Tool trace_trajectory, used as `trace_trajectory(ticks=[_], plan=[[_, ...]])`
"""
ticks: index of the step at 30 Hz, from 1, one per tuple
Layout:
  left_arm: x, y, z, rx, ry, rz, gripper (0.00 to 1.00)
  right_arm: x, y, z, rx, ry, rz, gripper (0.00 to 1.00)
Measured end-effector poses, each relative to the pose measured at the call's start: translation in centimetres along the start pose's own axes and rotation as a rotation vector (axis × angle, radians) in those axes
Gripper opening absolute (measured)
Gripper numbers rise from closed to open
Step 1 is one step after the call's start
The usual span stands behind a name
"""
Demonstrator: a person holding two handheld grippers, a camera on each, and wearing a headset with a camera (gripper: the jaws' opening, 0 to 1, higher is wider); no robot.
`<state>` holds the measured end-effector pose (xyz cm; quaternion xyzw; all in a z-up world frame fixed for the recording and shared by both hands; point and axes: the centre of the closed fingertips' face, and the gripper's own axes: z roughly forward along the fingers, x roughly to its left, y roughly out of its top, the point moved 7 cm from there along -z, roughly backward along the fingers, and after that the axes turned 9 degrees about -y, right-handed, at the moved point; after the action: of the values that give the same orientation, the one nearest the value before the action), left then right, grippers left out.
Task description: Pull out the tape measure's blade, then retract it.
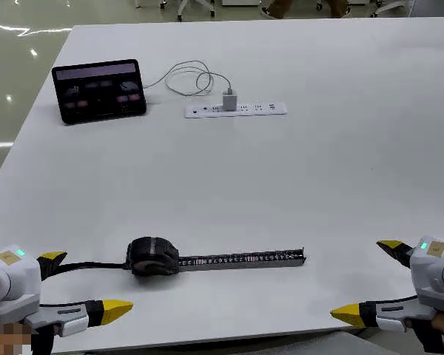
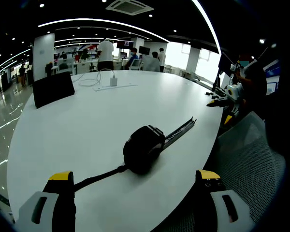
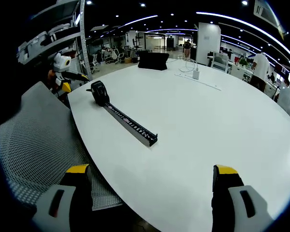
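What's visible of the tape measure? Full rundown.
The tape measure has a compact black case, rubbery-looking, lying on the white table near its front edge. Its blade is pulled out, flat on the table, dark with pale markings, ending in a small hook. A black strap trails from the other side toward the open left gripper; whether they touch is unclear.

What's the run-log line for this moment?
tape measure: on table, unheld | blade: extended | left gripper: open, off it | right gripper: open, off it | retract: pending
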<state>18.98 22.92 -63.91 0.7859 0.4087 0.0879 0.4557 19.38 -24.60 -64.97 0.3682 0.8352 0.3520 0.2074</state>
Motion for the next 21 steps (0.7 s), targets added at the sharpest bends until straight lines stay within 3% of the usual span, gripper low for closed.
trace_trajectory(ticks=[7, 13, 21], plan=[[0.15, -0.13, -0.14, 0.000, 0.011, -0.008, 1.00, -0.34, -0.07, -0.08, 0.006, -0.002, -0.011, 1.00], [0.13, -0.22, -0.13, -0.007, 0.019, -0.011, 1.00, -0.89, 0.11, -0.14, -0.005, -0.007, 0.022, 1.00], [0.03, -0.22, -0.16, -0.009, 0.024, -0.016, 1.00, -0.47, -0.51, -0.40, 0.017, 0.015, -0.036, 1.00]])
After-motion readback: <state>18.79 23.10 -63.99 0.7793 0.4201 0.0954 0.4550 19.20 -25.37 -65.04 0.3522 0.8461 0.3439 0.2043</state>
